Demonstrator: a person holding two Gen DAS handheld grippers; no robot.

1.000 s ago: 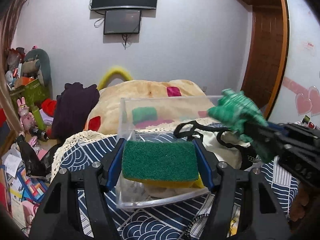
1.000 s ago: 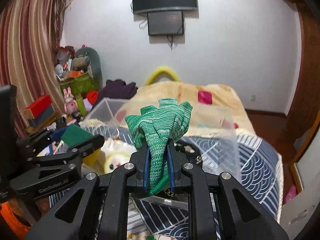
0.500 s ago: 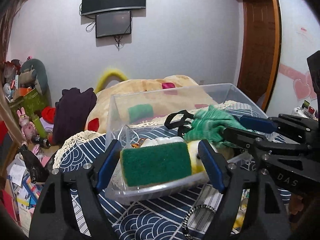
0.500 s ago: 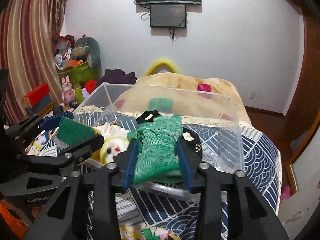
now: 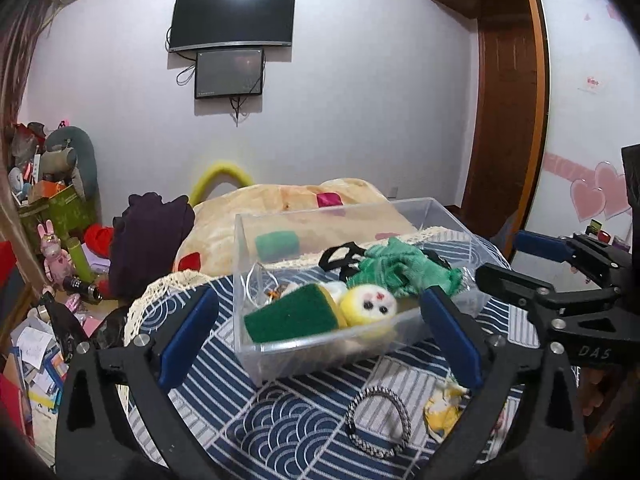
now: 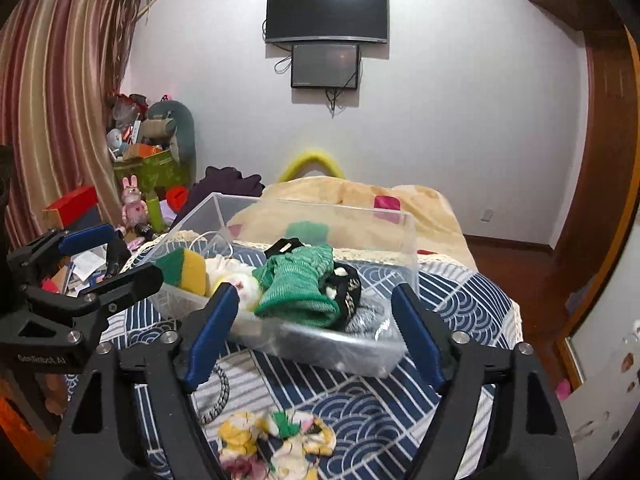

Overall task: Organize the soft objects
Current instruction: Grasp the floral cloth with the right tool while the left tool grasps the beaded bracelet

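Note:
A clear plastic box (image 5: 436, 216) (image 6: 408, 240) stands on the blue patterned cloth. In it lie a green-and-yellow sponge (image 5: 292, 316) (image 6: 180, 266), a yellow-and-white plush toy (image 5: 368, 306) (image 6: 236, 280), a green knit cloth (image 5: 400, 268) (image 6: 300, 284) and a black strap (image 5: 340, 256) (image 6: 348, 284). My left gripper (image 5: 320, 340) is open and empty, just in front of the box. My right gripper (image 6: 312, 332) is open and empty, in front of the box too. Each gripper shows at the edge of the other's view.
A dark braided ring (image 5: 378, 420) (image 6: 218, 396) and a yellow floral cloth (image 6: 276, 440) (image 5: 444, 408) lie on the blue cloth (image 5: 280, 432) near me. Behind the box are a beige quilt (image 5: 312, 204), dark clothes (image 5: 148, 236) and toy clutter (image 5: 52, 216) at left.
Both grippers have opened and pulled back. The sponge dropped from the left one into the box, the green knit cloth from the right one.

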